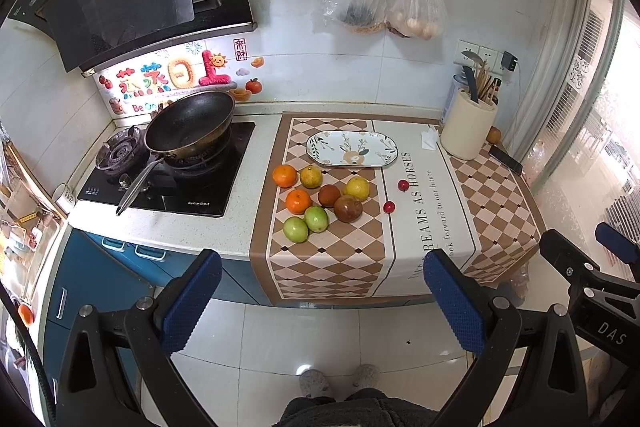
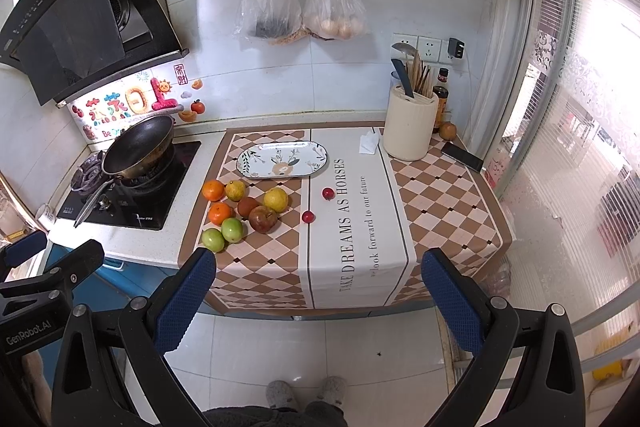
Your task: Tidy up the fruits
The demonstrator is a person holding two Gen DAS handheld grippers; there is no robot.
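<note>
Several fruits lie clustered on the checkered cloth: two oranges, two green apples, a yellow lemon, a dark red apple and two small red fruits. An empty oval patterned plate sits behind them; it also shows in the right wrist view, with the fruit cluster in front. My left gripper and right gripper are both open and empty, held back from the counter's front edge above the floor.
A black wok sits on the gas stove at left. A cream utensil holder, a phone and a bottle stand at back right. Two plastic bags hang on the wall. A window is at right.
</note>
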